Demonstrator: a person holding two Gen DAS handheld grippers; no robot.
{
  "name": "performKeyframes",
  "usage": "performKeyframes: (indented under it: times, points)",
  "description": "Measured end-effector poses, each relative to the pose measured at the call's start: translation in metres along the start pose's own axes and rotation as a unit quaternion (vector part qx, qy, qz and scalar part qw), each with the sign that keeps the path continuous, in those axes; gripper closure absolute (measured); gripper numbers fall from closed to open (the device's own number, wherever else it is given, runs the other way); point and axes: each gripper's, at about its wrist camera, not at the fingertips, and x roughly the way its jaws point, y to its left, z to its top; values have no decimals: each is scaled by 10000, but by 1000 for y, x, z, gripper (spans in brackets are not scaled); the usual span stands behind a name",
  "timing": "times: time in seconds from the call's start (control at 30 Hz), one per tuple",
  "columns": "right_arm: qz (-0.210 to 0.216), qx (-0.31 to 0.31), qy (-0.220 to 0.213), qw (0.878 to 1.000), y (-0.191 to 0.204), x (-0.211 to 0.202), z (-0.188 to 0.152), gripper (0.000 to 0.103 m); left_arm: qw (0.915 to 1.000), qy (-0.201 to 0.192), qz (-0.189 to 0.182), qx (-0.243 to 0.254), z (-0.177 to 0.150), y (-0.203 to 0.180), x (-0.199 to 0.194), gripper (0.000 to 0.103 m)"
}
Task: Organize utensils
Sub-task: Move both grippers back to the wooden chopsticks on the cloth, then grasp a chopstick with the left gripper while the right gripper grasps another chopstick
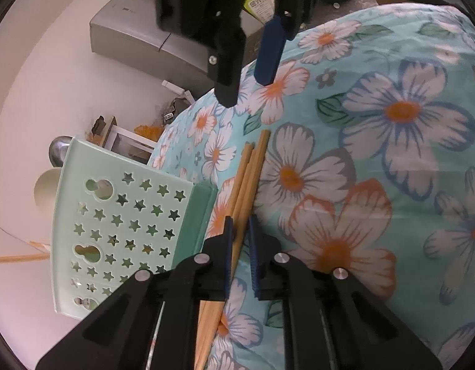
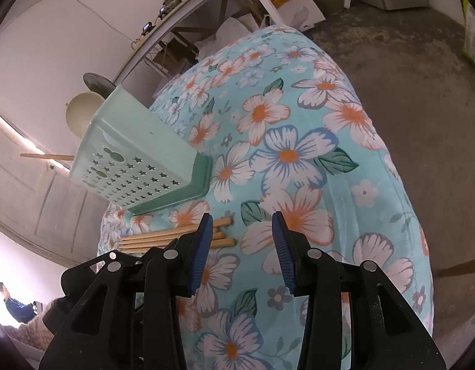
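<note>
Barely begun: left tool (image 1: 239, 240) pinches the chopsticks (image 1: 248, 178) lying on the bench (image 1: 376, 160) near the green basket (image 1: 120, 215); right tool (image 2: 242, 246) hangs open, empty.

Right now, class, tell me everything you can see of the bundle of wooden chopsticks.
The wooden chopsticks are several plain, light-brown sticks with blunt square ends, lying side by side on the floral tablecloth, just beside the dark green base of the mint utensil holder. The left gripper has closed around them partway along; its pads appear to touch them. The right gripper stands open, holding nothing.
</note>
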Motion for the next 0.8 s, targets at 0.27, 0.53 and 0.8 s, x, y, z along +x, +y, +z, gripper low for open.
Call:
performKeyframes:
  times: [0.27, 0.53, 0.8]
  points:
    - [0, -44, -84, 10000, 4, -10, -3, 64, 9995, 98, -266, -165, 3, 4, -20, 94]
    - [98, -71, -101, 9999, 7, -16, -7, 64, 9916, 385, -825, -917, -2, 6, -32, 84]
    - [959, 497, 141, 9941, 4, -11, -4, 64, 9899, 255, -904, -1058, 1, 7, -24, 74]
